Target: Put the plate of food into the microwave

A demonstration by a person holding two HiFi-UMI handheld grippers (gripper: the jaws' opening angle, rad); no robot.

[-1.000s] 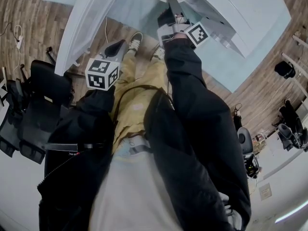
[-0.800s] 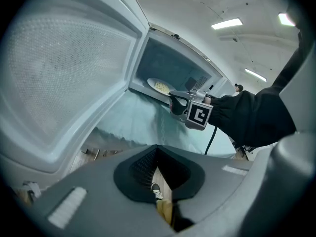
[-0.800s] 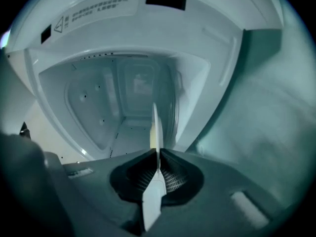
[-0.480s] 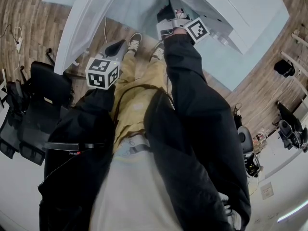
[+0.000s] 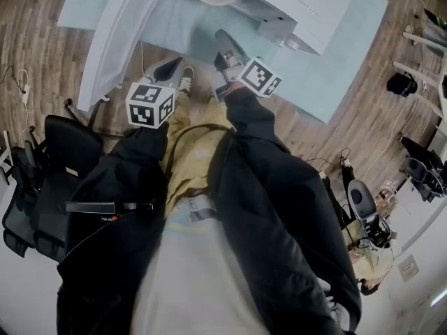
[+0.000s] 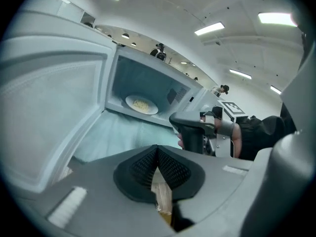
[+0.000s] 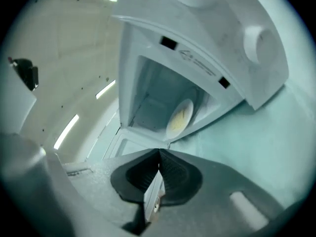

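Task status: the plate of food (image 6: 141, 104) rests on the floor of the microwave (image 5: 302, 9) cavity, fully inside the opening, so the placing step reads as complete. The microwave stands on the pale worktop (image 5: 335, 72), and its door (image 6: 54, 107) is swung wide open to the left. What is left, as a judgement, is at most shutting the door, which the task sentence does not call for. Left gripper (image 6: 157, 153): jaws together, the ribbed pads meeting at their tips, nothing between them. It hangs on the near side of the open door and touches nothing. Right gripper (image 7: 159, 158): its jaws have just been closing and stand together, with nothing caught between the pads. The plate is well apart from it, visible beyond the jaws inside the cavity. Neither gripper contacts the plate, the door or the worktop. Both are held close in front of the person, the right one nearer the microwave opening than the left.
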